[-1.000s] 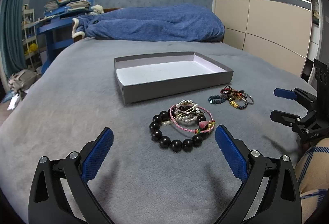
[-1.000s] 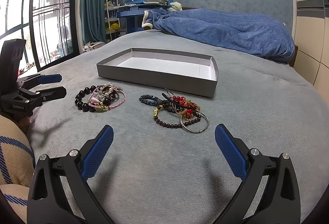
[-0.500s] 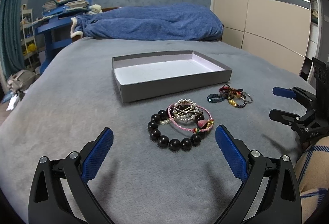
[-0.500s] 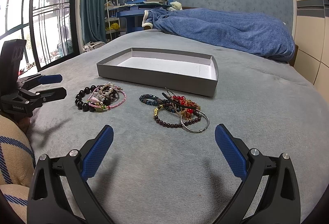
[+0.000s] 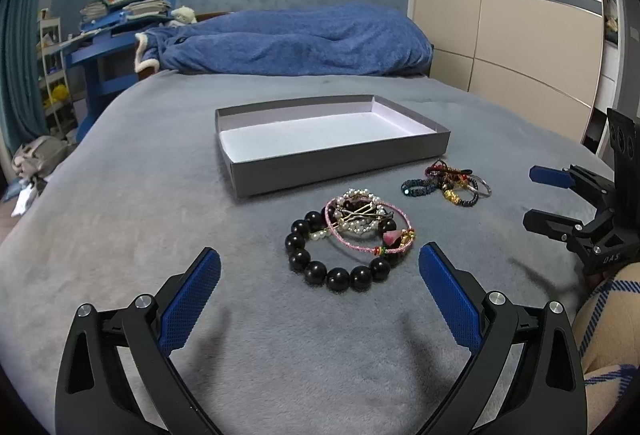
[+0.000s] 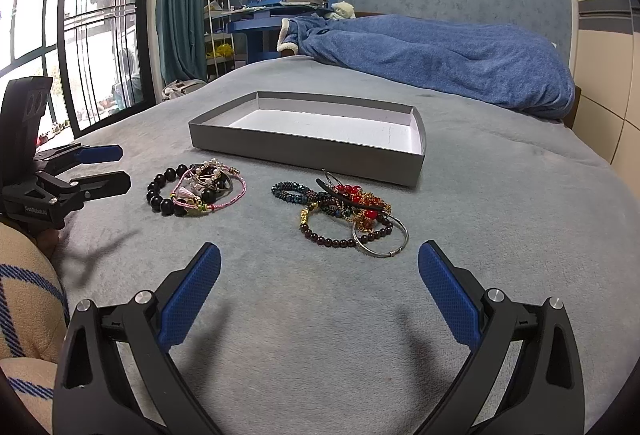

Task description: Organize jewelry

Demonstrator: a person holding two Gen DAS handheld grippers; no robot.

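Black bead bracelet [image 5: 340, 267]: on the grey blanket [image 5: 140, 227], tangled with pink cord, just ahead of the left gripper [image 5: 320, 295].
Second pile [image 6: 344, 211]: beside it, before the tray [image 5: 340, 171].
Left gripper: wide open, empty.
Right gripper [image 6: 320, 291]: wide open, empty.

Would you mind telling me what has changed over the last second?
The left gripper has eased slightly toward the black bead bracelet; nothing was grasped or released. The right gripper, both jewelry piles and the empty box stayed put, jaws open.
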